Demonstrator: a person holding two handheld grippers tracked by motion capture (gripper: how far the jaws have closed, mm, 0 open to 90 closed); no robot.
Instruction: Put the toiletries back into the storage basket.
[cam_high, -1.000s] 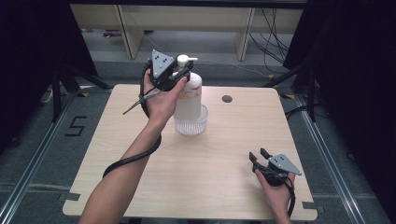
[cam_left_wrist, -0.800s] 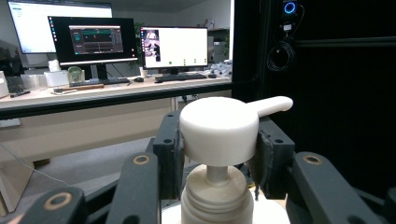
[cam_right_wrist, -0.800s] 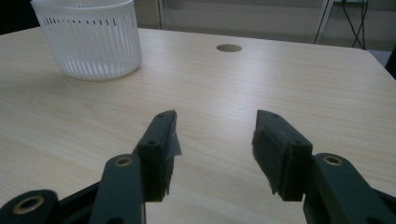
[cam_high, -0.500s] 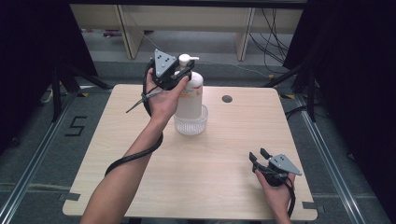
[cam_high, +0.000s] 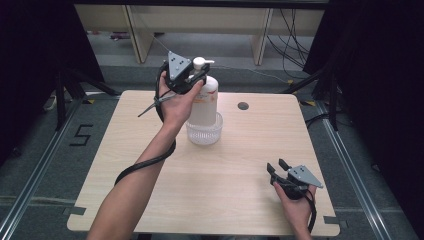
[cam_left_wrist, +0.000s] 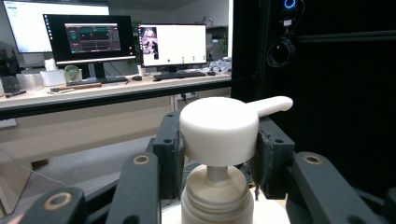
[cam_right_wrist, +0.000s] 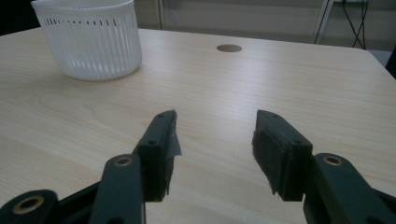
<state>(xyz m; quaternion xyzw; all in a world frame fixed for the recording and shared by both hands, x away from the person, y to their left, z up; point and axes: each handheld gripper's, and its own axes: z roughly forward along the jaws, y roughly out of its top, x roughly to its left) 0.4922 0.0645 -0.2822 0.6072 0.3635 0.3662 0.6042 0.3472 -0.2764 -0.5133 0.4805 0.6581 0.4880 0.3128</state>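
Observation:
A white pump bottle (cam_high: 206, 102) stands upright with its lower end inside a white ribbed basket (cam_high: 204, 136) at the middle back of the table. My left gripper (cam_high: 199, 75) is shut on the bottle's pump head (cam_left_wrist: 218, 128), one pad on each side, with the nozzle pointing right. Whether the bottle's base rests on the basket floor I cannot tell. My right gripper (cam_high: 278, 166) lies low over the table at the front right, open, with nothing between its pads (cam_right_wrist: 161, 140). The basket (cam_right_wrist: 88, 42) shows far off in the right gripper view.
The light wooden table (cam_high: 240, 170) has a small round hole (cam_high: 243, 106) near its back edge. The left gripper's cable (cam_high: 145, 162) trails along the forearm over the table. Dark curtains and metal rails flank the table. Desks with monitors (cam_left_wrist: 93, 35) stand beyond.

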